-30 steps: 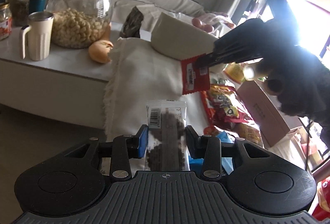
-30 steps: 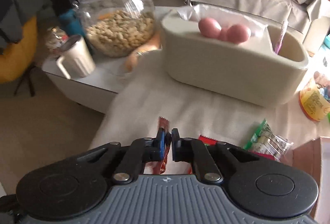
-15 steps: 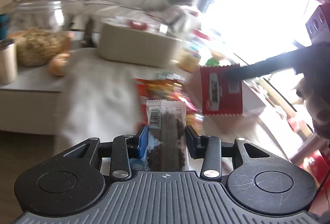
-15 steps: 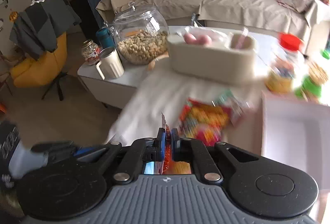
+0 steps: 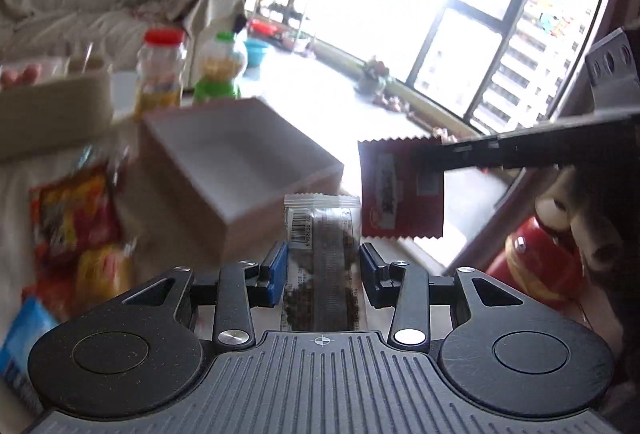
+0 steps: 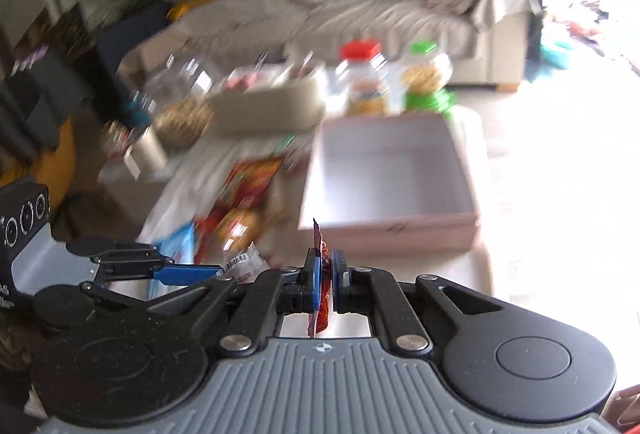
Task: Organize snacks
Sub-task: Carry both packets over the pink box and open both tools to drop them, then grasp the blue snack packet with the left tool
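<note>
Packet of dark bits in clear wrap (image 5: pixel 322 254), barcode on its upper left corner, clamped upright between the blue pads (image 5: pixel 277 270) of the left claw (image 5: pixel 322 266), top edge poking out past the fingertips; same packet glimpsed from the right wrist view as a white barcoded corner (image 6: pixel 244 263) at the tip of that claw (image 6: pixel 216 272), low and left of the right one. Red sachet (image 5: pixel 402 190) with zigzag edges pinched flat by the right claw (image 5: pixel 444 150), hanging in the air just right of and above the clear packet, close beside it but whether touching cannot be told. Seen edge-on in the right wrist view, red sachet (image 6: pixel 322 290) squeezed between narrow blue pads (image 6: pixel 316 274) of the right claw (image 6: pixel 327 274), its tip sticking up past them. Open cardboard box (image 5: pixel 280 190) with pale bare inside ahead of both claws, on the cloth-covered tabletop (image 5: pixel 12 202); both held packets short of its near wall (image 6: pixel 392 234), not over the opening. Loose pile of red and yellow snack bags (image 5: pixel 76 214) to the left of the box, blue bag (image 5: pixel 20 338) nearer the camera. Red-lidded jar (image 5: pixel 162 72) and green-capped jar (image 5: pixel 220 68) behind the box, beige tub (image 5: pixel 52 114) to their left, blurred. Sofa (image 6: pixel 380 10) in the background
</note>
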The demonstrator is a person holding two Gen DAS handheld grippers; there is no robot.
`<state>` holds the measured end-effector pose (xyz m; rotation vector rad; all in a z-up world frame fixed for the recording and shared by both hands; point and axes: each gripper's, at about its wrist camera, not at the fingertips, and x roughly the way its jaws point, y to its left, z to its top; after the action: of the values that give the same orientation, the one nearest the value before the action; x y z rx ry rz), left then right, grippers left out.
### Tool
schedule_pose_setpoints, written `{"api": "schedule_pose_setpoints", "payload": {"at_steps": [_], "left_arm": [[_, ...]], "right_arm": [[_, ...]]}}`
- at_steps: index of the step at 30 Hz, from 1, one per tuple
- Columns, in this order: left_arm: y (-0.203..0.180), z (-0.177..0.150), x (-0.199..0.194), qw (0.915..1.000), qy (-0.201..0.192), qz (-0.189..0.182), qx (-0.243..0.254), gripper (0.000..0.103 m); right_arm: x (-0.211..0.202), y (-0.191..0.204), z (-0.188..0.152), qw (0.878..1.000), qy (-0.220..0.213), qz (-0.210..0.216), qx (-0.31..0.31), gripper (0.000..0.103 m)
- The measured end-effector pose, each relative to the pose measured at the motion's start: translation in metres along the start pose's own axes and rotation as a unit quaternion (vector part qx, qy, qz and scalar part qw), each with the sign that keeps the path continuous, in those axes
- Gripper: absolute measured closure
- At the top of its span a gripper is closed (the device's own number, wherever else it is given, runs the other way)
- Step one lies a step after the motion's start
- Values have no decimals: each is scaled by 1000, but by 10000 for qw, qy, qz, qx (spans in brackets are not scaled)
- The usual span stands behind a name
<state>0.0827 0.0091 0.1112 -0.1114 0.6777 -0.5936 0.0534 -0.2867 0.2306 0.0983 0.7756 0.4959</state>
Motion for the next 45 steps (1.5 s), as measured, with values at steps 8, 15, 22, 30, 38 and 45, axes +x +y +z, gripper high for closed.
{"api": "schedule_pose_setpoints", "payload": {"at_steps": [8, 15, 22, 30, 38, 45], "left_arm": [[48, 86, 75, 9904, -590, 296, -1218, 57], [68, 71, 110, 9922, -314, 349, -1151, 57], [74, 81, 122, 9916, -600, 390, -1080, 57], [93, 77, 168, 9926, -38, 693, -999, 58], [87, 70, 120, 9848, -342, 1581, -627, 58], [78, 42, 52, 9843, -320, 1640, -566, 58]], "right_arm": [[38, -34, 61, 9912, -1089, -758, 28, 67], [73, -41, 29, 9870, -1004, -1237, -200, 39], [119, -20, -31, 9967, -32, -689, -437, 39], [160, 22, -66, 9960, 338, -213, -796, 39], [179, 49, -60, 9954, 128, 32, -946, 39], [206, 65, -48, 9960, 104, -10, -890, 39]]}}
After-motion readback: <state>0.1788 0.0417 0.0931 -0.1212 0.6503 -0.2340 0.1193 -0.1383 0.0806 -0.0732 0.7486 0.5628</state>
